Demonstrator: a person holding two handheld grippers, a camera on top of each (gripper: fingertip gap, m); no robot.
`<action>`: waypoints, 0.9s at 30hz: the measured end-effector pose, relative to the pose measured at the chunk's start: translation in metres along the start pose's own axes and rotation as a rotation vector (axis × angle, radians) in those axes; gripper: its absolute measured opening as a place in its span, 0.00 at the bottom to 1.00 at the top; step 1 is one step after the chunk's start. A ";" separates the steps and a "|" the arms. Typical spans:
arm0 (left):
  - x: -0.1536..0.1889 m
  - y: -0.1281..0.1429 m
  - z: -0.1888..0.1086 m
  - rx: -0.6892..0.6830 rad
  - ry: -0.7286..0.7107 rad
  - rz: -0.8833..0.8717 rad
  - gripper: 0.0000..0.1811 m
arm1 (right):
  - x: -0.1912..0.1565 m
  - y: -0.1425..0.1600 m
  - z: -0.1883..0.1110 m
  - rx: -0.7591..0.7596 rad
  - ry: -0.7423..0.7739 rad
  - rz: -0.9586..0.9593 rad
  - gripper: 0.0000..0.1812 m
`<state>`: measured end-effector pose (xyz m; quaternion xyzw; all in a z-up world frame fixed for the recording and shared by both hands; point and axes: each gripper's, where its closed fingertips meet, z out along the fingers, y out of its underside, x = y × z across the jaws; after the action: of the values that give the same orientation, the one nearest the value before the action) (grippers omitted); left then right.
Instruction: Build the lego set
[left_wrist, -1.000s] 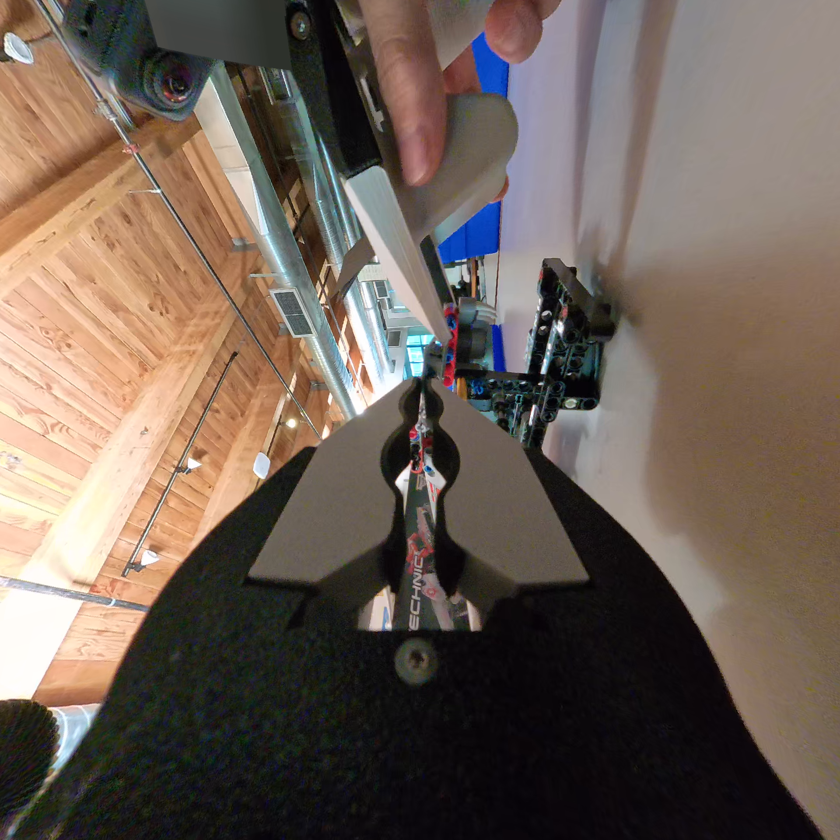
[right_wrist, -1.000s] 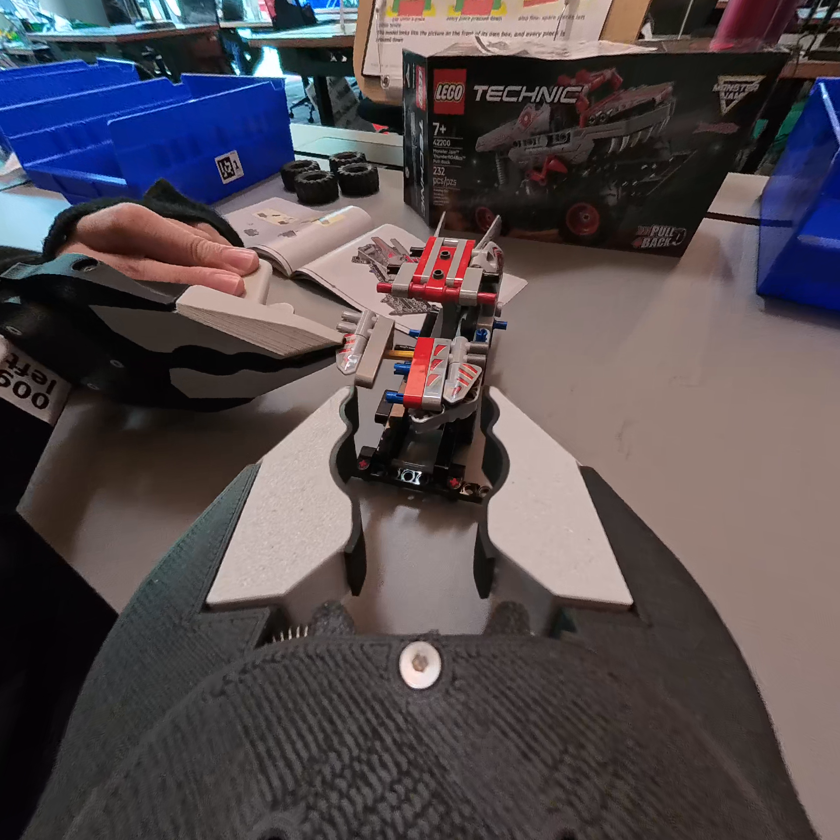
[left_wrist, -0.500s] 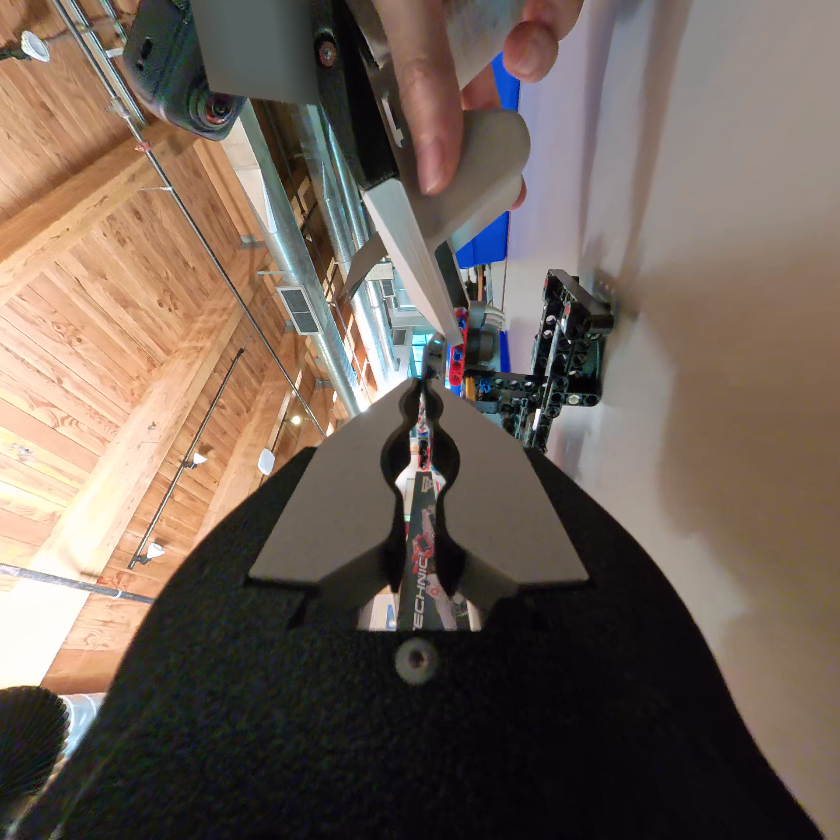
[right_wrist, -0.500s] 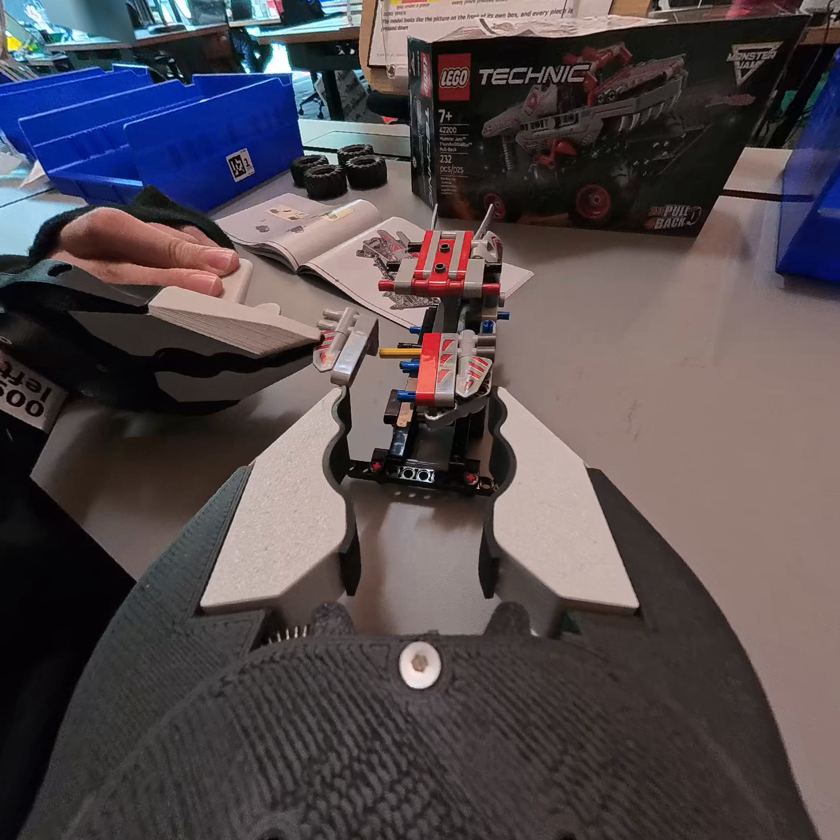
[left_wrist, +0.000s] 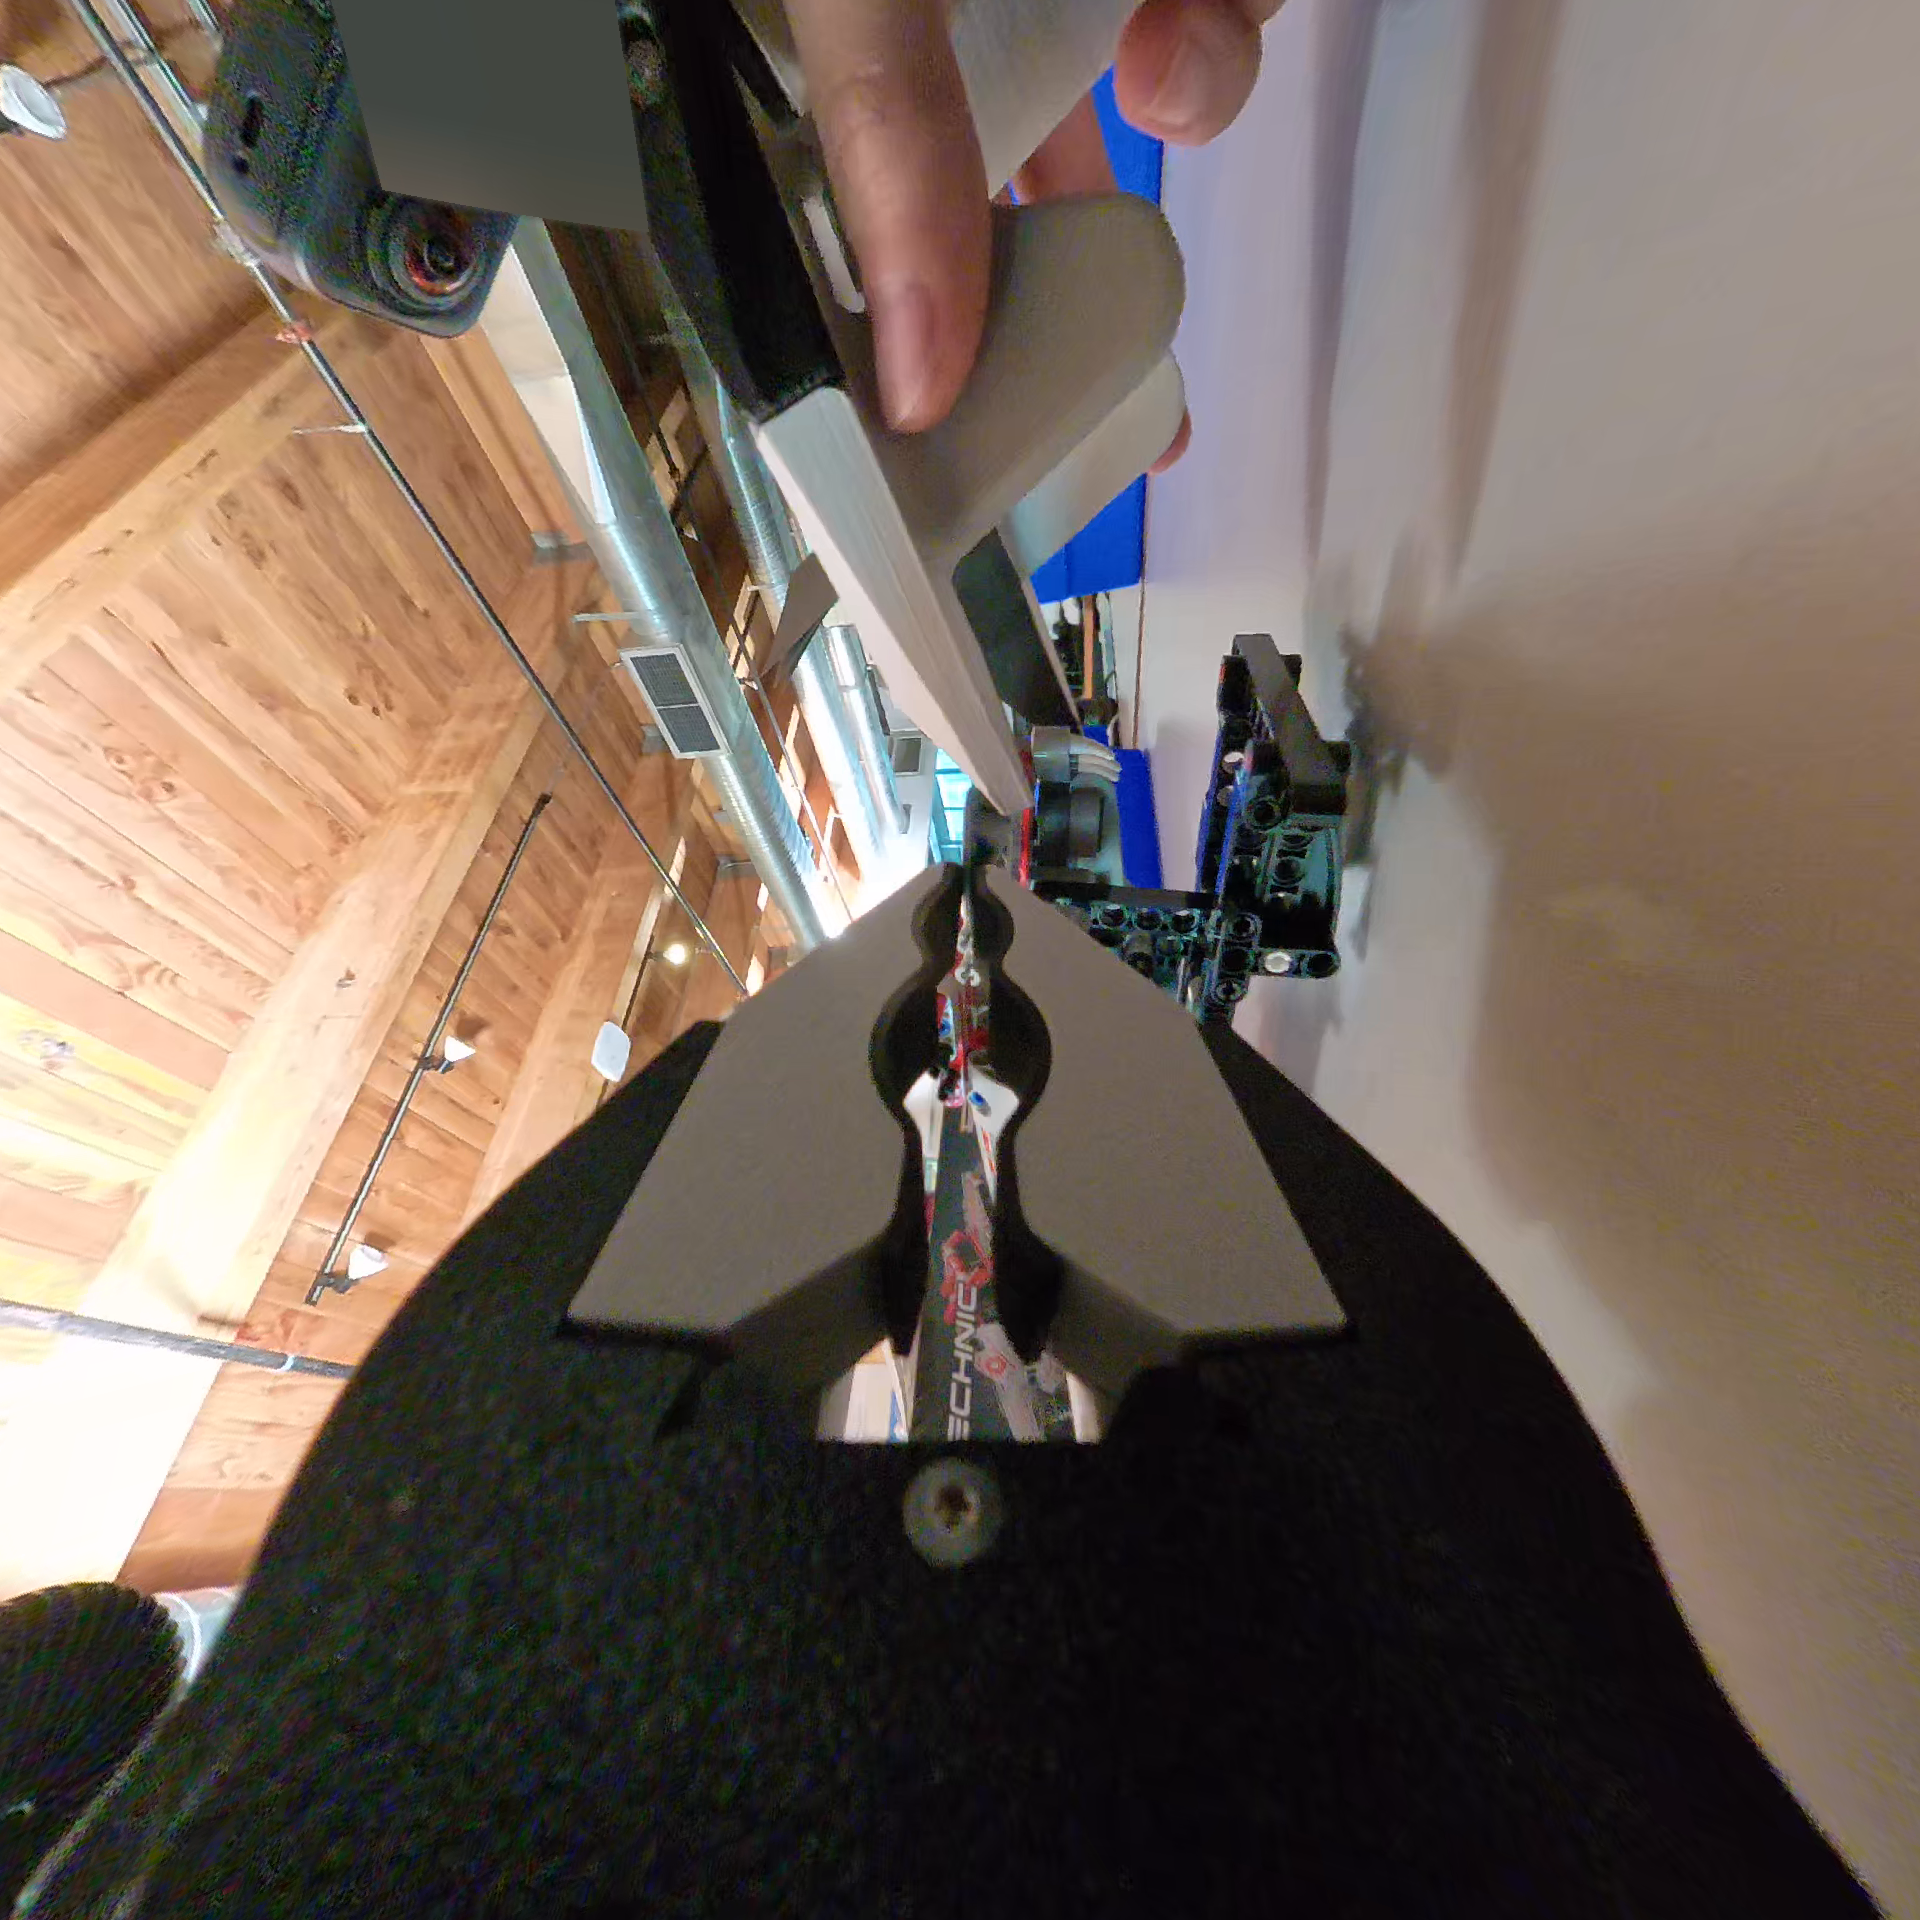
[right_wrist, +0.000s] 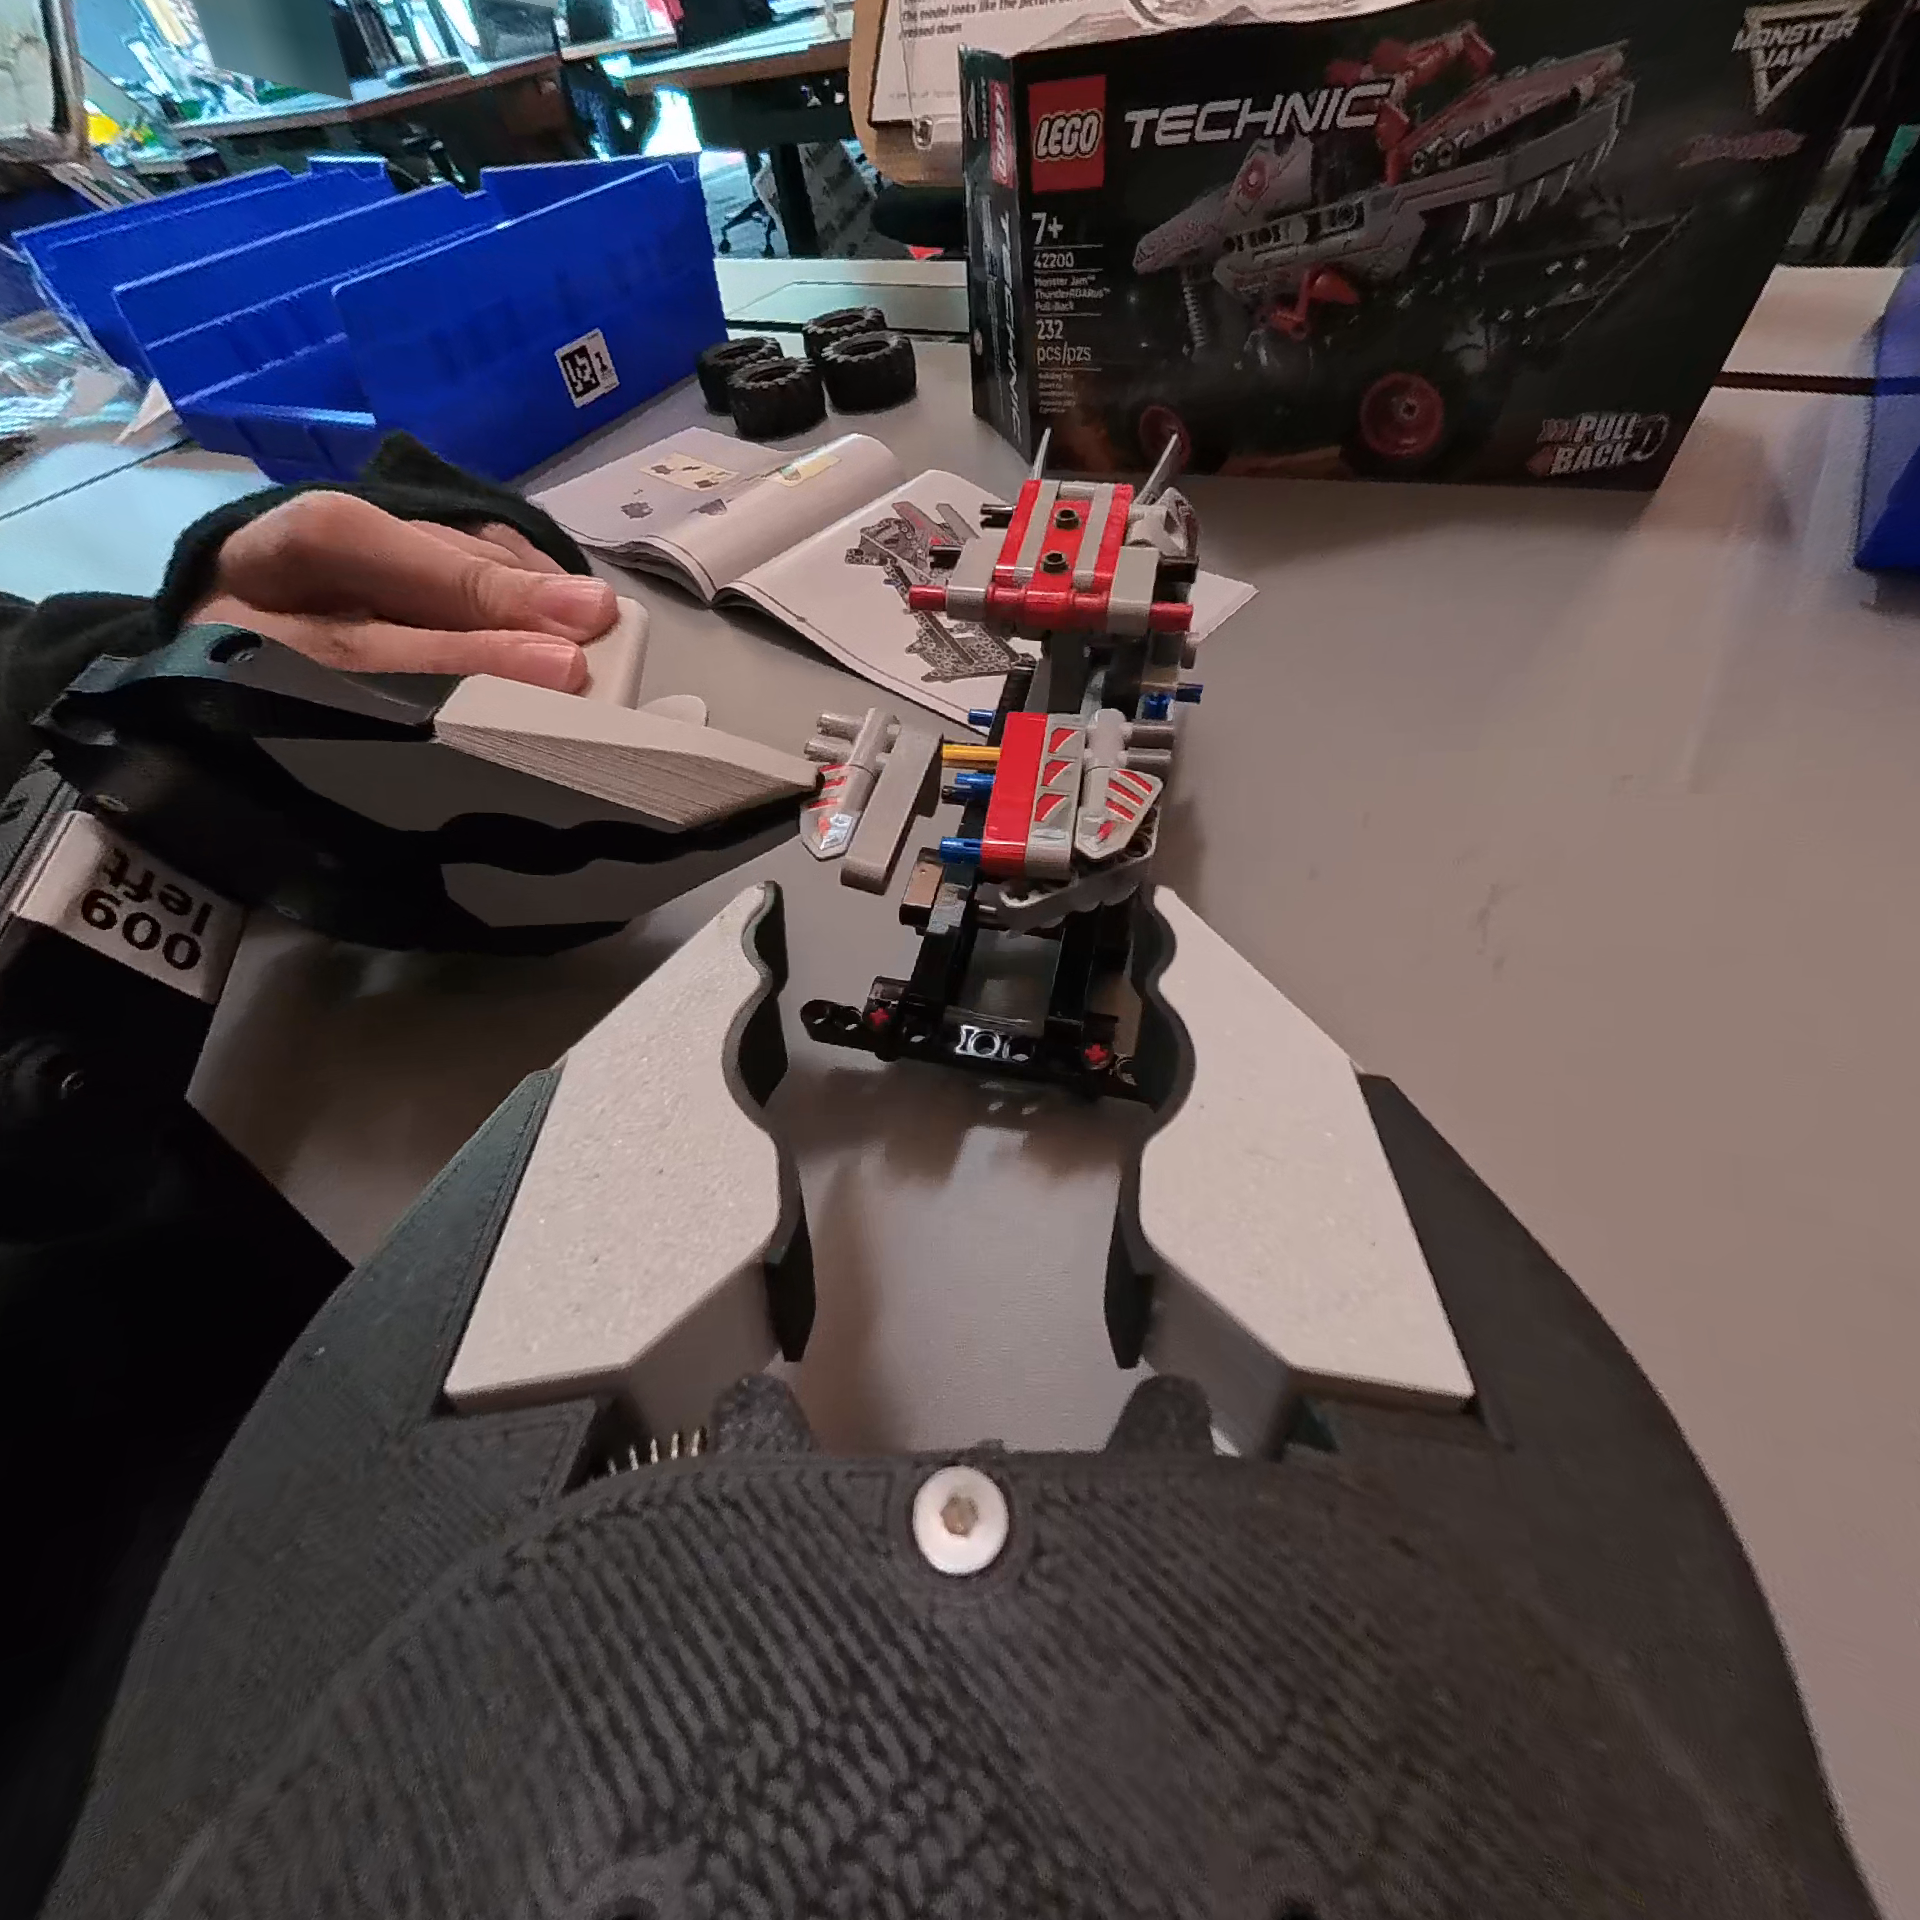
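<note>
Lego truck frame (right_wrist: 1023, 831) stands on the grey table (right_wrist: 1507, 883), its black base between the tips of my right claw (right_wrist: 961, 997), whose jaws are spread wide on either side without visibly pressing it. My left claw (right_wrist: 805, 795), coming in from the left of the frame, is closed on a small grey side panel with red stripes (right_wrist: 868, 795); in its own view the jaws are nearly together with only a thin edge of the part between them. The panel sits just beside the blue and yellow pins (right_wrist: 966, 784) that stick out of the frame's left flank, not yet seated. To do this step well, I judge that my right claw should close on the base first, so the frame cannot slide or tip. Then I level the panel, line its holes with the pins, and push straight in. Ahead of both claws lie the open instruction booklet (right_wrist: 769, 540), four black tyres (right_wrist: 805, 369), the set's box (right_wrist: 1351, 249) and blue bins (right_wrist: 416, 301).
</note>
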<state>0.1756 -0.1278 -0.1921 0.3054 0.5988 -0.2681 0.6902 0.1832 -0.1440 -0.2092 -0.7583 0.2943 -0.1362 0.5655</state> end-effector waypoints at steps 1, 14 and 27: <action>0.000 0.000 0.001 -0.004 0.001 -0.003 0.00 | 0.002 -0.001 0.000 -0.001 0.007 -0.002 0.37; -0.009 -0.001 -0.001 -0.073 -0.026 0.009 0.00 | 0.007 -0.012 0.007 0.041 0.025 -0.086 0.36; -0.009 0.002 -0.007 -0.116 -0.018 0.012 0.00 | 0.005 -0.010 0.008 0.027 0.029 -0.111 0.33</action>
<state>0.1713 -0.1213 -0.1833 0.2661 0.6054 -0.2316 0.7135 0.1943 -0.1383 -0.2030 -0.7638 0.2582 -0.1825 0.5628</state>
